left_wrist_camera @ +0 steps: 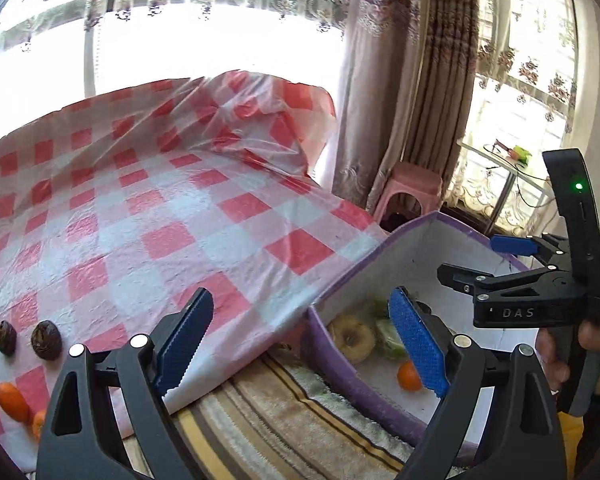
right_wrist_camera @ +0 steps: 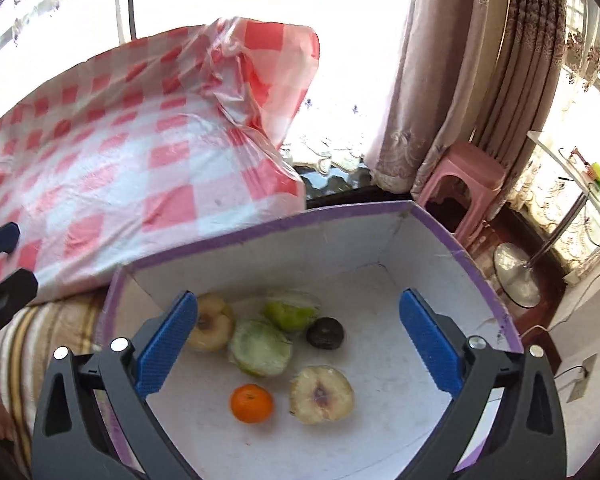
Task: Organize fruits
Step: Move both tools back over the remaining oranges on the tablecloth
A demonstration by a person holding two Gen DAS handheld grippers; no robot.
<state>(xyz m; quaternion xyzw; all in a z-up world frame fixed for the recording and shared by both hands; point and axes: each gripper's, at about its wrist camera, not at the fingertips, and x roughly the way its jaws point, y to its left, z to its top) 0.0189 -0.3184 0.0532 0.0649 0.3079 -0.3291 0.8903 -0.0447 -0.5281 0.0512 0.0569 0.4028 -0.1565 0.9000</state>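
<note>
Left wrist view: the left hand-held gripper (left_wrist_camera: 302, 344) has its blue pads spread apart with nothing between them; it hangs over the edge of a red-and-white checked cloth (left_wrist_camera: 172, 216) and a striped blanket (left_wrist_camera: 284, 412); at lower left on the cloth lie two dark brown fruits (left_wrist_camera: 46, 340) and two orange fruits (left_wrist_camera: 12, 400), not yet collected; to the right stands a purple-rimmed box (left_wrist_camera: 352, 380) holding pale, green and orange fruit; the right hand-held gripper (left_wrist_camera: 484, 260) shows above the box, jaws apart, a person's hand on its handle.

Right wrist view: the right hand-held gripper (right_wrist_camera: 300, 344) points down into the box (right_wrist_camera: 340, 216), pads wide apart and empty; on the white floor of the box lie a mandarin (right_wrist_camera: 251, 403), two pale halved fruits (right_wrist_camera: 321, 394), two greenish fruits (right_wrist_camera: 260, 347) and a dark round fruit (right_wrist_camera: 325, 333), all loose and near one another.

Judgement: a drop into the box looks complete; the task is partly done; the next move calls for carrying an open gripper to the fruit left on the cloth, centring a piece between the pads, then closing gently, since round fruit may roll.
</note>
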